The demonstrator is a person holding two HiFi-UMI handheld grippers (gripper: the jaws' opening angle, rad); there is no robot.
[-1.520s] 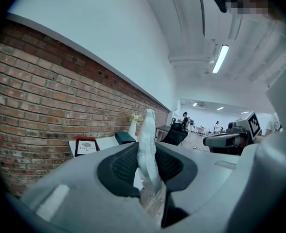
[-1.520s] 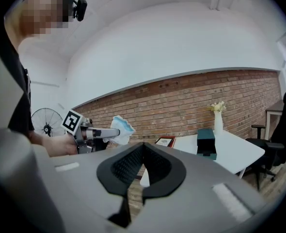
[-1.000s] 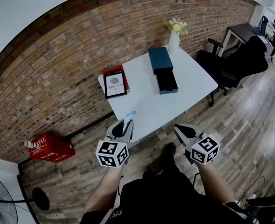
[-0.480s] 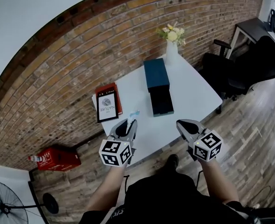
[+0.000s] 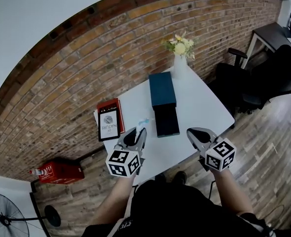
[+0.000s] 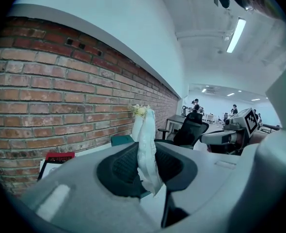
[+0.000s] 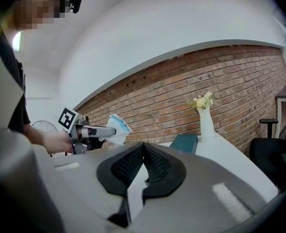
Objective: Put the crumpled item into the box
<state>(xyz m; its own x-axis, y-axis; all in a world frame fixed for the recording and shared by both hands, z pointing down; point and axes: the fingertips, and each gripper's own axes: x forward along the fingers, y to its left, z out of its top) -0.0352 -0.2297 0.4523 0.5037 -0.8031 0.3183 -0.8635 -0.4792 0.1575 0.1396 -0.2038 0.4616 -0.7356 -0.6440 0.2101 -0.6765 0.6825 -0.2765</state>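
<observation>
"Brick wall (image 5: 86, 68) behind, white bench (image 5: 200, 107) in front. Is the crumpled item (image 6: 145, 144) going into the box (image 5: 163, 90) yet?"

"Not yet. The left gripper (image 5: 138, 132) is pinching it between its fingers above the bench's near side, beside the open box, not over it. The right gripper (image 5: 195, 132) is hovering with its fingers together, carrying nothing. Dropping it in is what's remaining."

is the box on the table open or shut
Open: the box shows its dark inside, with the teal cover lying off it.

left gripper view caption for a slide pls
Left gripper clamped on the crumpled item, with the brick wall beyond.
</observation>
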